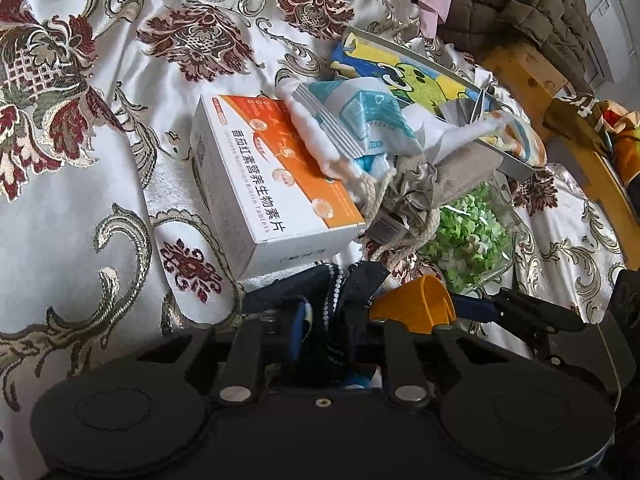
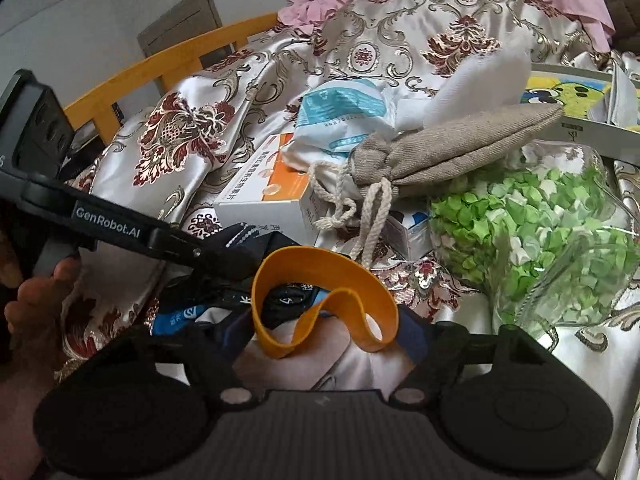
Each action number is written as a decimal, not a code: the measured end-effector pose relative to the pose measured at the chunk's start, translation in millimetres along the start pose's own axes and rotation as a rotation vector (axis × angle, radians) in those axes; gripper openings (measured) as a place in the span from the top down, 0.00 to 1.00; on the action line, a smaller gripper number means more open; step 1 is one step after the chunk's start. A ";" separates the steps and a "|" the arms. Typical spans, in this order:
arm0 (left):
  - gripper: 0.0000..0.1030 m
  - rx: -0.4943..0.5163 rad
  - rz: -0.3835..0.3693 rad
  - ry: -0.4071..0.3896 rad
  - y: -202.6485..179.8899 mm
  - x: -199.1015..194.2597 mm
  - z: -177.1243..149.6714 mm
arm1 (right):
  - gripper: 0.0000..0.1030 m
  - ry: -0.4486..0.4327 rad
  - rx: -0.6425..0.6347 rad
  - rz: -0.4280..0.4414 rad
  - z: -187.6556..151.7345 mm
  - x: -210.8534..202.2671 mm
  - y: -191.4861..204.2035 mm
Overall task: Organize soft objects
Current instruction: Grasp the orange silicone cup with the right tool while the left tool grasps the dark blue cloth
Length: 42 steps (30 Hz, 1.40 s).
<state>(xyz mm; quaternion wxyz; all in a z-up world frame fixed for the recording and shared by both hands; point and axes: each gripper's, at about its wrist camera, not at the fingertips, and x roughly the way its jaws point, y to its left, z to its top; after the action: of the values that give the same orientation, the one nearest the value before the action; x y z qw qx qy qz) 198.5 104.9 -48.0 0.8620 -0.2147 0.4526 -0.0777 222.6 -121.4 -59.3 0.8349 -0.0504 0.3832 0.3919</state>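
Observation:
On the patterned satin bedspread (image 1: 80,208) lies a dark navy cloth with white dotted trim (image 1: 334,280). My left gripper (image 1: 326,308) is shut on it; the right wrist view shows the same gripper (image 2: 208,258) from the side, clamped on the cloth. An orange elastic band (image 2: 324,280) lies curled just right of the cloth. My right gripper (image 2: 326,336) straddles the band with its jaws wide. Its pads are close to the band's sides without a clear squeeze. In the left wrist view one right fingertip (image 1: 478,308) shows beside the band (image 1: 416,304).
Beyond lie an orange-and-white tablet box (image 1: 272,184), a white printed drawstring pouch (image 1: 352,120), a beige linen bag (image 2: 452,152), a clear bag of green paper bits (image 2: 540,232) and a tray (image 1: 516,168) with a cartoon cloth. A wooden bed frame (image 2: 180,52) rims the bed. A hand (image 2: 36,300) holds the left gripper.

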 end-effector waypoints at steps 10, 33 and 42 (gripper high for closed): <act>0.77 0.023 -0.011 0.028 -3.9 8.9 -1.9 | 0.34 -0.027 0.078 0.002 0.5 1.0 -8.1; 0.82 0.084 -0.015 0.057 -11.9 17.8 -6.1 | 0.43 -0.091 0.162 -0.001 -2.3 12.0 -8.4; 0.90 0.079 -0.012 0.052 -10.4 19.6 -5.7 | 0.68 -0.140 0.165 -0.046 -6.4 10.1 -0.2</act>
<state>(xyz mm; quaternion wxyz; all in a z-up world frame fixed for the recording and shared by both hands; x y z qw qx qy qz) 205.8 87.4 -60.9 0.8573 -0.1810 0.4700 -0.1063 223.0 -117.8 -70.6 0.8697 0.0373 0.3535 0.3426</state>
